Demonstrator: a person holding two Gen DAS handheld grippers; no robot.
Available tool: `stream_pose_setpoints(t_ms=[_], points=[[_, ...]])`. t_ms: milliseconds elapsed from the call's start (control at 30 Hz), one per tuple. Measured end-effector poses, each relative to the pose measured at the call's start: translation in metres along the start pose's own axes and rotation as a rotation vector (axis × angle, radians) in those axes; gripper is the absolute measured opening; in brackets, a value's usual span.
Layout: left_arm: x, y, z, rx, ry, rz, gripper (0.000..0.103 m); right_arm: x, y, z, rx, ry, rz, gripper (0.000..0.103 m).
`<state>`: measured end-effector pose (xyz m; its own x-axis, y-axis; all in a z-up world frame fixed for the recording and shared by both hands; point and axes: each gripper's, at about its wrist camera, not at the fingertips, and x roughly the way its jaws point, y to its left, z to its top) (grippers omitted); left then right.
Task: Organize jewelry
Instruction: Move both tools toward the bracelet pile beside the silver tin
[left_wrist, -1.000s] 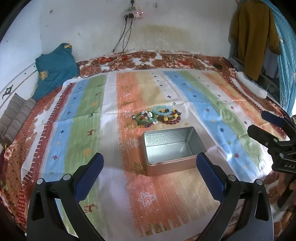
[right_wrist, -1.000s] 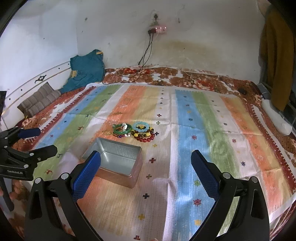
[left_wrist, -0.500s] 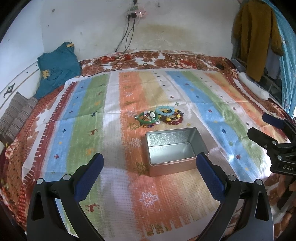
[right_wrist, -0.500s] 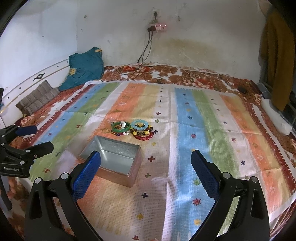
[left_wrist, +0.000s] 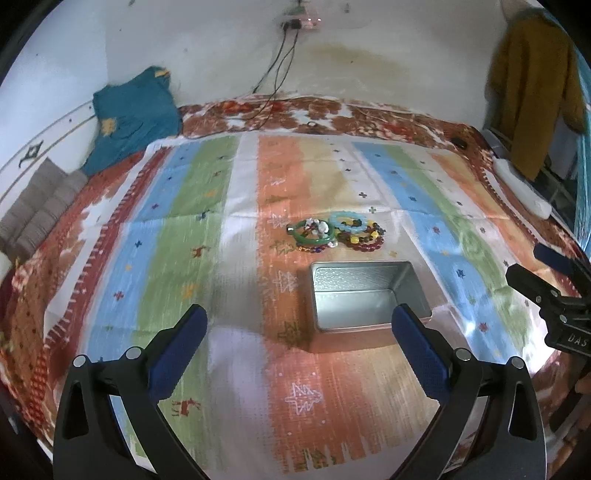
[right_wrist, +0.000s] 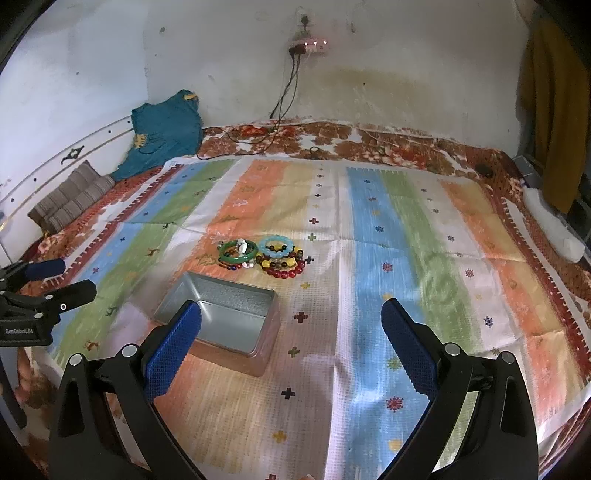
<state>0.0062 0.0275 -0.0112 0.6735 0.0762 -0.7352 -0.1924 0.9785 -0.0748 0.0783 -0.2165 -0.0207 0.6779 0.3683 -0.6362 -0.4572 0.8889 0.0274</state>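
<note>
A small heap of beaded bracelets (left_wrist: 334, 234), green, pale blue, yellow and dark red, is lying on the striped woven bedspread (left_wrist: 207, 258), just beyond the open, empty rectangular silver tin box (left_wrist: 364, 295); heap and tin are near each other but not touching. Nothing is sitting in the tin yet, so the sorting appears not to have begun.

The left gripper (left_wrist: 299, 330) is hovering low over the cloth with its jaws spread wide and holding nothing, and the right gripper (right_wrist: 291, 325) is likewise gaping and empty beside the tin. Compared with a second ago, both cameras are showing the tin and bracelets slightly lower and closer, and the far wall is blurring, which suggests the two grippers are easing forward. That probably means an approach toward the bracelets is under way.
</note>
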Motion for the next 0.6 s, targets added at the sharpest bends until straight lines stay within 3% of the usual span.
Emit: stream_pose_setpoints(t_ms=[600], points=[[0.025,0.002,0.019,0.05,0.018,0.067,0.097,0.024,-0.005,0.022,0.01,0.041,0.003,0.099]])
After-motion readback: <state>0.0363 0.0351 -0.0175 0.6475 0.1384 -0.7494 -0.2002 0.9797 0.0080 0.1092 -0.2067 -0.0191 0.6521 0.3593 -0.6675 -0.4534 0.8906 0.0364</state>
